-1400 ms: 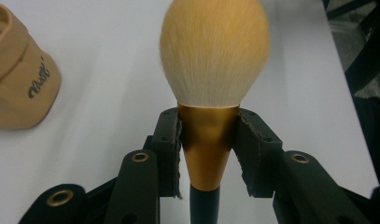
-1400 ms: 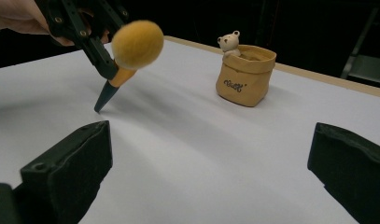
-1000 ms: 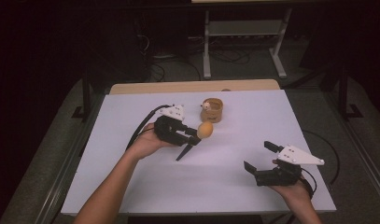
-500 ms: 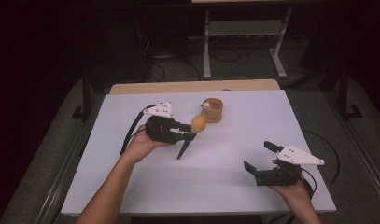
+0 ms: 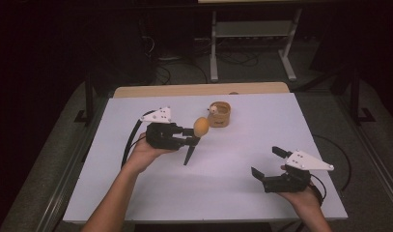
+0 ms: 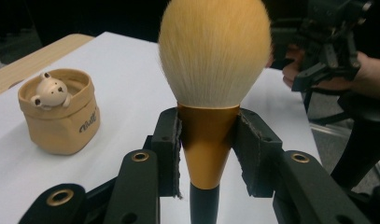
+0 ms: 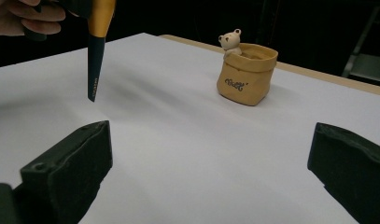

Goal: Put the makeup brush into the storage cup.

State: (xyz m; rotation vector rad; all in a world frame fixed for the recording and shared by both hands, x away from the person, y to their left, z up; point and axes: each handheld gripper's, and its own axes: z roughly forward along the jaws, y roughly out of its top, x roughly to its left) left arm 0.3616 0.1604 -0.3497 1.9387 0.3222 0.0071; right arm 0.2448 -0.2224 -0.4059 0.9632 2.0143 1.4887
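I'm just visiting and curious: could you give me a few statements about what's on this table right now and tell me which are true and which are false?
1. The left gripper is clamped on a makeup brush at its gold collar. True.
2. The brush handle rests flat on the table. False: its dark tip hangs above the white surface, pointing down.
3. The right gripper holds the little pot. False: its jaws stand apart with nothing between them, near the table's front right corner.
4. A small bear figure peeks out of the tan bag-shaped pot. True.
5. The brush already stands in the pot. False: it is beside the pot, held in the air.
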